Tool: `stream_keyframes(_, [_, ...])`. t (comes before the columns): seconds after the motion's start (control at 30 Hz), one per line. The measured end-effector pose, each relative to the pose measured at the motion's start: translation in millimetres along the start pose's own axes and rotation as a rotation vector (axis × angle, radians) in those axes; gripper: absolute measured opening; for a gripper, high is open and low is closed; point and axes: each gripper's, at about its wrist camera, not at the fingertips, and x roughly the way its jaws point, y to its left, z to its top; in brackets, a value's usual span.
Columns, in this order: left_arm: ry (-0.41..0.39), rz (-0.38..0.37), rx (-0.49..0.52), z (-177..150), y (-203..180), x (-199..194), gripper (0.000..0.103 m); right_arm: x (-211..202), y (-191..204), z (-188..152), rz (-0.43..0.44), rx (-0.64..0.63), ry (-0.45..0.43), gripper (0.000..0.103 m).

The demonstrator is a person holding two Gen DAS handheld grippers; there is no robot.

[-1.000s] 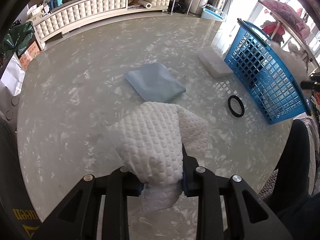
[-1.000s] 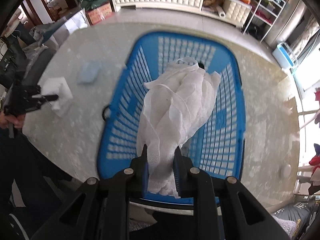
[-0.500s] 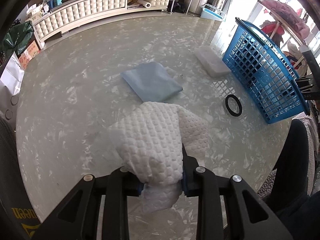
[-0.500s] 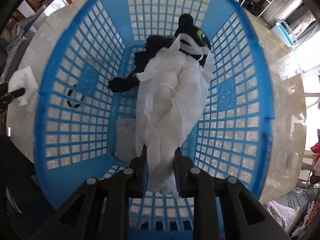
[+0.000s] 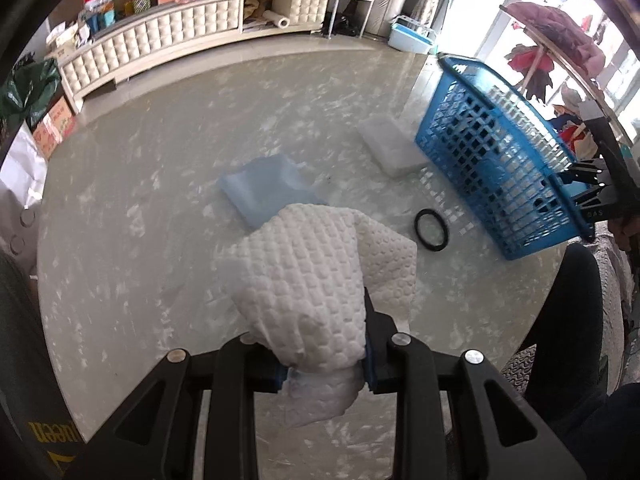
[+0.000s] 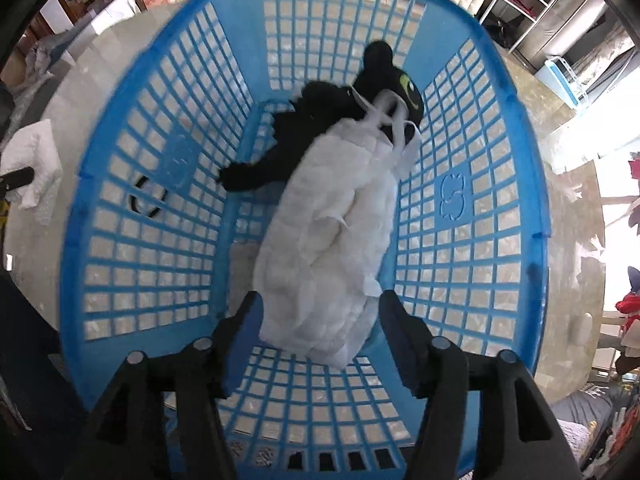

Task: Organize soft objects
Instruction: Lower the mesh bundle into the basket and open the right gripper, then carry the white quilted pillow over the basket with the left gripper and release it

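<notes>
My left gripper (image 5: 324,344) is shut on a white dimpled cloth (image 5: 316,280) and holds it above the marble table (image 5: 120,220). A folded light blue cloth (image 5: 264,188) lies on the table just beyond it. The blue plastic basket (image 5: 496,160) stands at the table's right. My right gripper (image 6: 320,316) is open inside the basket (image 6: 460,200). A white gauzy cloth (image 6: 336,248) lies loose between its fingers on the basket floor, partly over a black plush toy (image 6: 320,120). The right gripper also shows in the left wrist view (image 5: 592,184) at the basket rim.
A black ring (image 5: 431,229) lies on the table in front of the basket. A clear plastic box (image 5: 390,146) sits beside the basket's left side. A padded white bench (image 5: 180,48) stands beyond the table. A person's dark leg (image 5: 572,312) is at the right edge.
My right gripper has lowered into the basket and opened, letting go of the white gauzy cloth, which now lies on the black plush toy. My left gripper still holds the dimpled cloth.
</notes>
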Motion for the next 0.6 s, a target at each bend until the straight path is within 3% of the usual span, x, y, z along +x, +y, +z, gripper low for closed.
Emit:
stream_keyframes(0.13, [-0.014, 0.010, 0.046, 9.3, -22.4, -11.8, 0.026, -14.8, 8.2, -5.9, 0.015, -0.032, -0.060, 0.082])
stream_keyframes(0.23, [-0.028, 0.011, 0.076, 18.3, -39.0, -21.1, 0.026, -33.1, 9.1, -12.2, -0.022, -0.033, -0.140, 0.097])
stream_keyframes(0.47, [-0.064, 0.007, 0.162, 42.4, -86.8, -39.9, 0.026, -61.4, -19.1, -24.9, -0.062, 0.020, -0.275, 0.103])
stream_keyframes(0.6, [-0.080, -0.009, 0.207, 55.2, -113.0, -44.3, 0.026, -68.0, -34.3, -33.3, -0.058, 0.053, -0.308, 0.103])
